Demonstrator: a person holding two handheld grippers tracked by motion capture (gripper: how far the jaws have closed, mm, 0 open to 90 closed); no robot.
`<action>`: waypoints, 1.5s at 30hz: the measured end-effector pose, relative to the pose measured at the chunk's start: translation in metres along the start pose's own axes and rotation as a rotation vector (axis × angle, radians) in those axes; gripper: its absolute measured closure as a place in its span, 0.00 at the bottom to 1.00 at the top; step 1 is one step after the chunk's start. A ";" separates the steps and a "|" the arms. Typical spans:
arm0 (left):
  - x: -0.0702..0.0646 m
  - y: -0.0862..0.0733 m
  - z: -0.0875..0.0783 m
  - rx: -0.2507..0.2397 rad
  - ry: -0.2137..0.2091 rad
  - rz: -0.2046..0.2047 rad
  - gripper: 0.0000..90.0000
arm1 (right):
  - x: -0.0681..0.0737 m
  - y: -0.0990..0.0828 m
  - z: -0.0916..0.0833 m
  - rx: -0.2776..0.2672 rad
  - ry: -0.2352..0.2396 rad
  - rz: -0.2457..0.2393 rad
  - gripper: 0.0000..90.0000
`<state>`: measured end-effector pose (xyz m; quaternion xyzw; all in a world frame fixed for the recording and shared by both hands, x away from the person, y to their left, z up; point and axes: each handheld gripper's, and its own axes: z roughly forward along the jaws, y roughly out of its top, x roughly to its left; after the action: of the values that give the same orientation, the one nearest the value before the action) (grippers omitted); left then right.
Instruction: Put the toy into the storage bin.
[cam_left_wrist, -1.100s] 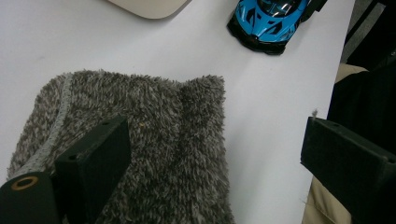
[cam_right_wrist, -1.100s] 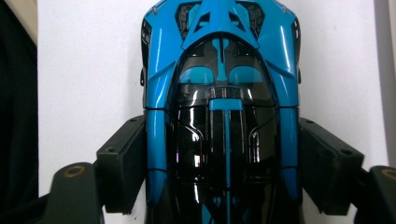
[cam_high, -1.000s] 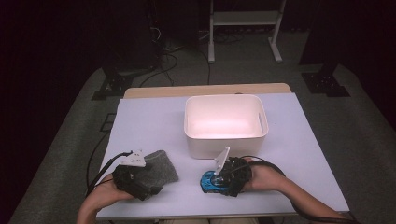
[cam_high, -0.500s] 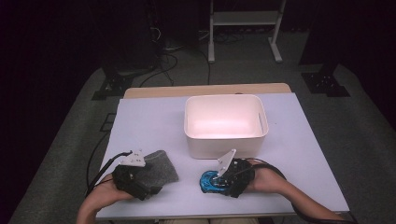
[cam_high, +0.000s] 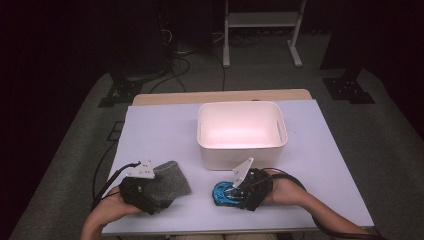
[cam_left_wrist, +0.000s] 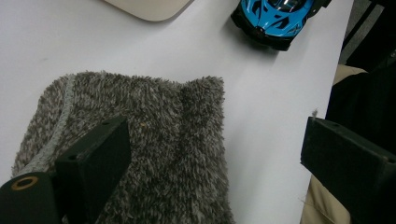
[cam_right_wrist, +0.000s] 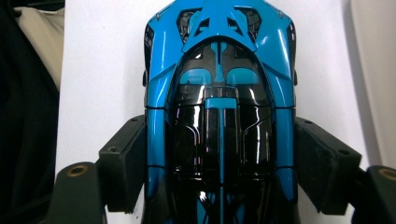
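Observation:
A blue and black toy car (cam_high: 221, 193) sits on the white table near its front edge. My right gripper (cam_high: 239, 190) comes at it from the right. In the right gripper view the car (cam_right_wrist: 219, 116) lies lengthwise between both black jaws, which press against its sides, so my right gripper (cam_right_wrist: 220, 170) is shut on it. A grey fuzzy cloth (cam_high: 171, 181) lies at the front left. My left gripper (cam_high: 145, 192) hovers over its near end. In the left gripper view my left gripper (cam_left_wrist: 219, 161) is open wide, one jaw over the cloth (cam_left_wrist: 154, 149), the other past the table's edge.
A white empty bin (cam_high: 242, 150) stands in the middle of the table, just behind the car, its corner (cam_left_wrist: 149, 7) close to the cloth. The table's front edge (cam_high: 210, 230) runs right under both hands. Cables trail from both grippers.
The right gripper has shifted only slightly at the car. The left gripper, cloth and bin have stayed where they were.

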<state>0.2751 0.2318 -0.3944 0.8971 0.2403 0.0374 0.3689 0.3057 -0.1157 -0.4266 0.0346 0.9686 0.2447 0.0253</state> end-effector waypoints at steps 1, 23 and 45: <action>0.000 0.000 0.000 -0.001 0.000 -0.001 0.09 | 0.000 0.001 -0.001 0.000 0.005 0.002 0.28; 0.001 -0.001 0.001 0.000 -0.002 -0.002 0.09 | 0.006 0.039 -0.080 -0.074 0.051 -0.055 0.28; 0.006 -0.003 0.000 0.003 0.007 -0.020 0.09 | -0.028 0.087 -0.171 -0.062 -0.044 -0.096 0.28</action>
<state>0.2792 0.2364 -0.3973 0.8950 0.2506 0.0367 0.3671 0.3273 -0.1222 -0.2335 -0.0075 0.9604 0.2721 0.0594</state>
